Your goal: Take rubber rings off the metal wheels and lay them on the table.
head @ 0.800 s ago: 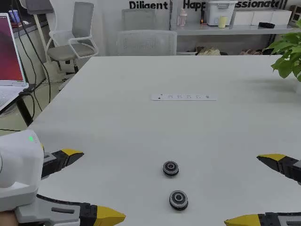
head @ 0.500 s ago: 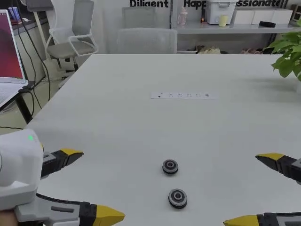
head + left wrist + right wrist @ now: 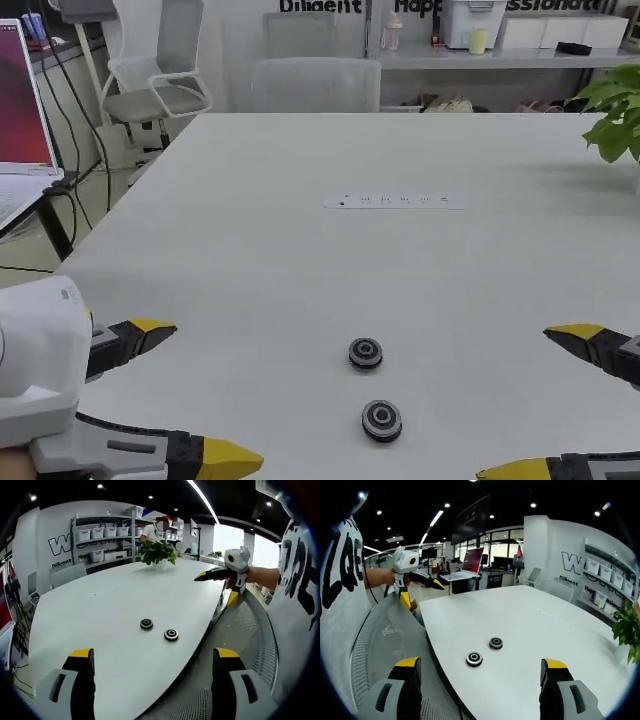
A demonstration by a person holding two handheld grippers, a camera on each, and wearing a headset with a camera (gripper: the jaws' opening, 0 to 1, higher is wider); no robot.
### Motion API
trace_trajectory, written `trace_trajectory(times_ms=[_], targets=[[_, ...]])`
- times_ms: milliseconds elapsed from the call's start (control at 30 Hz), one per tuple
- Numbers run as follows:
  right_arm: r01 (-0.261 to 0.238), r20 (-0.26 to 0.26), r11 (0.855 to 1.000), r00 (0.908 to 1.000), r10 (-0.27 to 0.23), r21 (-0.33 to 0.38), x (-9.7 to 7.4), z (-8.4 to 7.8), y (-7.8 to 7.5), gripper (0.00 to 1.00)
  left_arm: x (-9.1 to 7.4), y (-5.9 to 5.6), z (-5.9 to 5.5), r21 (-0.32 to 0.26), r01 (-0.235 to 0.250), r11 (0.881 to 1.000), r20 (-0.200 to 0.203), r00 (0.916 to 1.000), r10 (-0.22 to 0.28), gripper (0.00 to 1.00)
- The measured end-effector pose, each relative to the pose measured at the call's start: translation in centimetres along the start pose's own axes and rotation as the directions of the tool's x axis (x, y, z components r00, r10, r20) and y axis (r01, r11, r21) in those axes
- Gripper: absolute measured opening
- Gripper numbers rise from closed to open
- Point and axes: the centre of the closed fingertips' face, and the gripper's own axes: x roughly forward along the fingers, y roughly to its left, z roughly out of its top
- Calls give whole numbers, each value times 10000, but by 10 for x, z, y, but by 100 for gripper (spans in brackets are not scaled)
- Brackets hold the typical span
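the farther wheel (image 3: pixel 365 353) and the nearer wheel (image 3: pixel 381 420), both metal, lie flat on the white desk (image 3: pixel 250 200). they are close together but apart, and each has a dark band round it that we take for its rubber ring. both sit toward the desk's near edge, between our two grippers. the left gripper (image 3: pixel 197 394) hovers at the left with its fingers spread wide around nothing but air. the right gripper (image 3: pixel 533 400) hovers at the right, its fingers likewise spread wide and unloaded. neither touches a wheel, and the desk top from fingers to wheels is bare. farther up, a white power strip (image 3: pixel 393 202) lies well apart from the wheels, with open top all round it. a green plant (image 3: pixel 612 122) leans in at the far right edge. chairs (image 3: pixel 315 85) stand behind the far edge. a laptop (image 3: pixel 18 110) sits off to the left, beyond the desk's left edge.
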Motion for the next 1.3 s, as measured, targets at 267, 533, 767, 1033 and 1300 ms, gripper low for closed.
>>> trace_trajectory(times_ms=[267, 533, 767, 1033, 1300], targets=[[-19, -59, 10000, 10000, 19, -46, 2, -2, -1, 99, 2, 2, 1, 51, 34, 10000, -57, 10000, -34, 97], [-28, -107, 10000, 9999, 27, -69, 4, -3, -3, 99, 7, 1, 1, 129, 116, 9998, -152, 9998, -114, 97], [-38, -259, 9998, 9997, 34, -170, 5, -8, -2, 99, 8, 3, 0, 133, 167, 9998, -227, 9996, -164, 97], [-76, -183, 10000, 9998, 76, -38, 6, -5, -2, 99, 9, 4, 0, 138, 213, 9997, -254, 9995, -209, 96], [-24, -226, 10000, 9997, 24, -8, 5, -8, -3, 99, 11, 2, -5, 99, 314, 9995, -381, 9988, -310, 96]])
